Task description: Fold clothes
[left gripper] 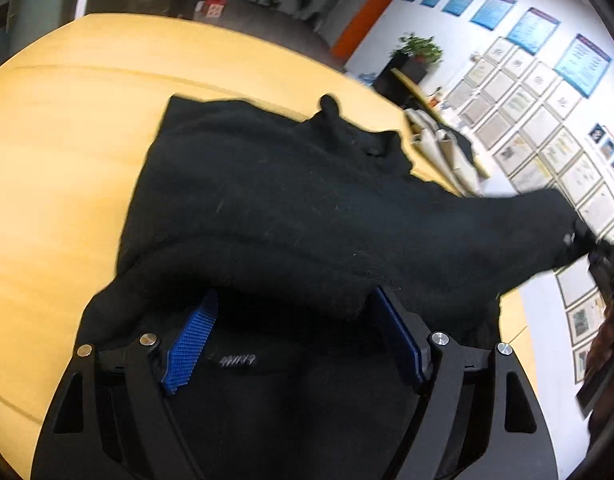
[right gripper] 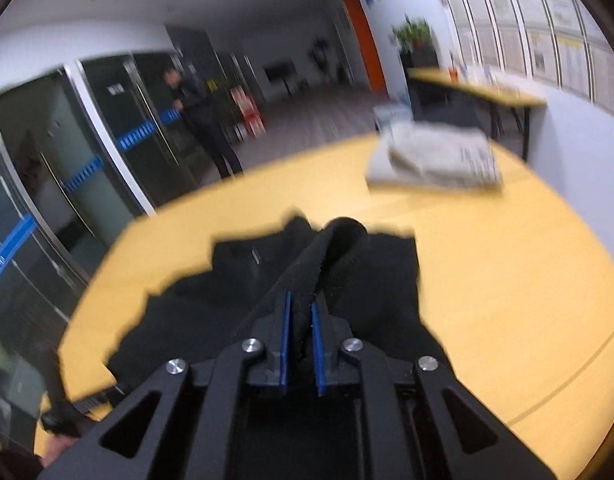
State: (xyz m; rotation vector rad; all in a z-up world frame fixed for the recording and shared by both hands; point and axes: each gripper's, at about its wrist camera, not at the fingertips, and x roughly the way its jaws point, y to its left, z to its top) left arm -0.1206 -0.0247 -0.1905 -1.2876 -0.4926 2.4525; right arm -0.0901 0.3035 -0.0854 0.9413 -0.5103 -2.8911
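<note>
A black garment (left gripper: pixel 291 208) lies bunched on the yellow wooden table (left gripper: pixel 67 140). In the left wrist view my left gripper (left gripper: pixel 295 308) is open, its blue pads (left gripper: pixel 189 350) spread wide, with a fold of the black cloth draped over the fingertips. One end of the garment stretches up to the right, where the other gripper (left gripper: pixel 587 240) holds it. In the right wrist view my right gripper (right gripper: pixel 301 304) is shut on a fold of the black garment (right gripper: pixel 335 252), which rises between the blue pads (right gripper: pixel 285 332).
A folded grey garment (right gripper: pixel 435 158) lies at the far right of the table (right gripper: pixel 507 280). A second table (right gripper: pixel 479 88) stands by the wall with framed papers. A person in dark clothes (right gripper: pixel 199 116) stands by the glass doors.
</note>
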